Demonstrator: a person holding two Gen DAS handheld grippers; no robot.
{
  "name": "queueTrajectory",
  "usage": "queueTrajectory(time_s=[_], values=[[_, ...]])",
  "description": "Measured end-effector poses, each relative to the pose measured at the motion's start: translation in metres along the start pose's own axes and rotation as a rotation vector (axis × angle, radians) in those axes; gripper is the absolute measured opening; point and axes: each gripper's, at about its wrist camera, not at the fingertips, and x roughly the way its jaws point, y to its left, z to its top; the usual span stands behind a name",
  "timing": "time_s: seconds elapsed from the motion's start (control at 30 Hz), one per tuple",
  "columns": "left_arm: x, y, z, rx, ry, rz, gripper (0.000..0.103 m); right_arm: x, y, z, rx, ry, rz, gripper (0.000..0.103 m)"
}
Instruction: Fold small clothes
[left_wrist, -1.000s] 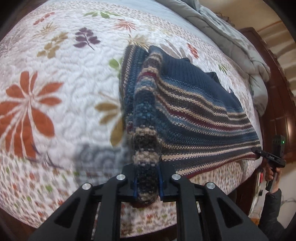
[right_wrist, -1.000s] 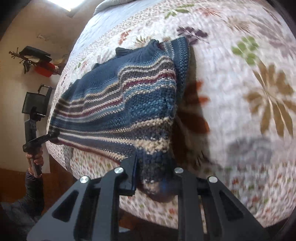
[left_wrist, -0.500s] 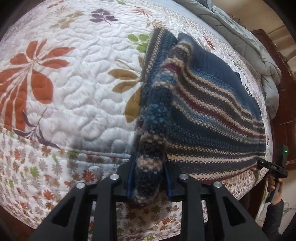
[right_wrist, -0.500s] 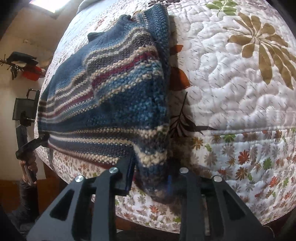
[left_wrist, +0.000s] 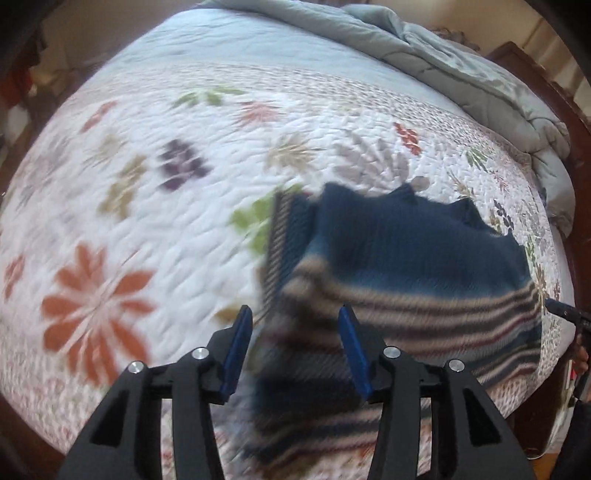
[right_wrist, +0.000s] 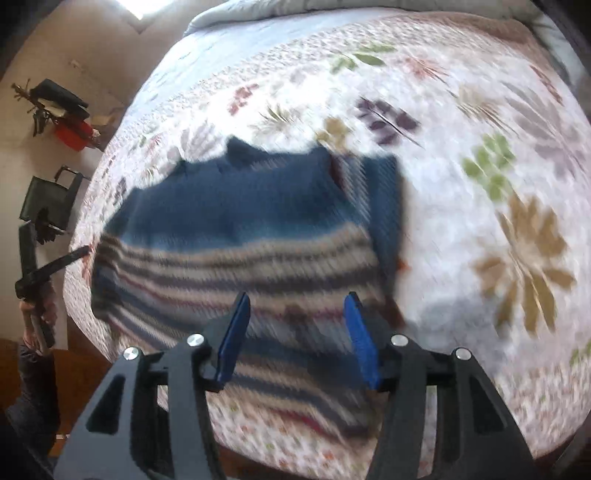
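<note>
Below both hand-held grippers, on the quilted bed (left_wrist: 155, 206), lies the striped sweater (left_wrist: 417, 273), its long axis running across from one to the other. The left hand-held gripper (left_wrist: 295, 349) hangs above its left end, the right hand-held gripper (right_wrist: 297, 338) above its right end, neither nearer. Both sets of jaws are opening, pads clear of the knit, holding nothing.
</note>
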Motion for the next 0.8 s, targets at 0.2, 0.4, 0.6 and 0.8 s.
queueTrajectory(time_s=[0.2,0.4,0.6,0.8], values=[[0.045,-0.059,0.030,0.114,0.029,0.072,0.051,0.038,0.005,0.056,-0.021,0.047,-0.080,0.053],[0.069,-0.053,0.044,0.088,0.064,0.052,0.051,0.055,-0.006,0.080,-0.005,0.059,-0.032,0.063],[0.082,-0.053,0.046,0.077,0.107,0.009,0.027,0.073,0.005,0.089,-0.067,0.101,-0.096,0.019],[0.080,-0.045,0.050,0.018,0.092,0.007,0.011,0.055,0.005,0.091,-0.078,0.033,-0.113,0.004]])
